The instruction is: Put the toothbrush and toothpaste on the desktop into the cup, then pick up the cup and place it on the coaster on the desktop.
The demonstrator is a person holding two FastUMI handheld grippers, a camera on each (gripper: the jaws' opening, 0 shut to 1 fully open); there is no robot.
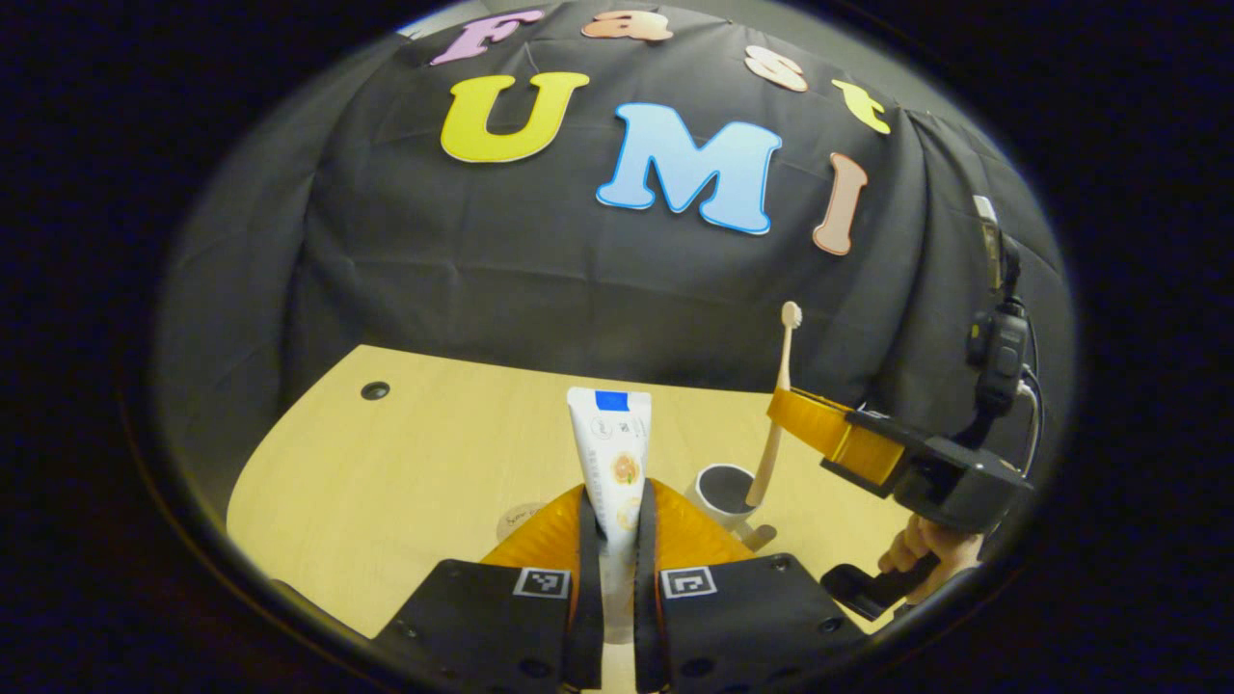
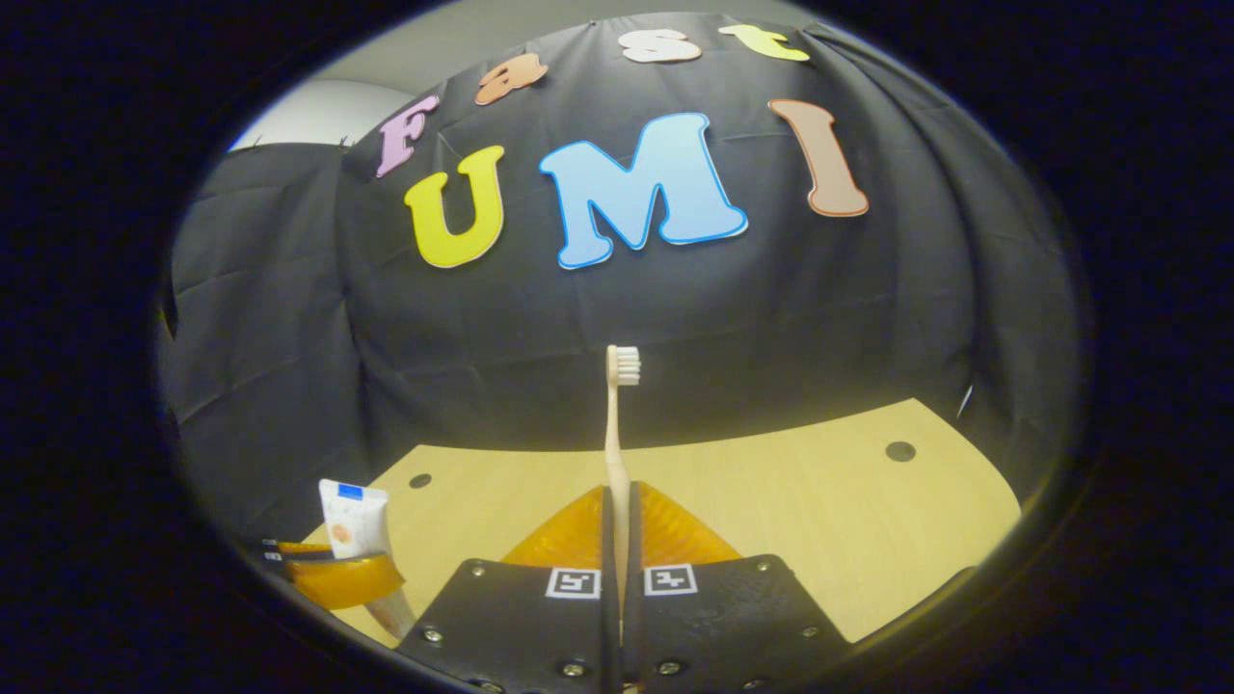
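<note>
Desktop (image 1: pixel 405 463) pale wood; left claw (image 1: pixel 617 540) grips toothpaste (image 1: pixel 609 453), right claw (image 2: pixel 618 540) grips toothbrush (image 2: pixel 617 424).

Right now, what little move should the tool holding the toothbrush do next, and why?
Probably lower it a bit, then let go. The right tool is shut on the toothbrush, whose bottom end already dips into the cup, so it seems ready to drop. The left tool holds the toothpaste for later.

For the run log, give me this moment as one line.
left gripper: shut on toothpaste | right gripper: shut on toothbrush, handle end at cup | coaster: bare
</note>
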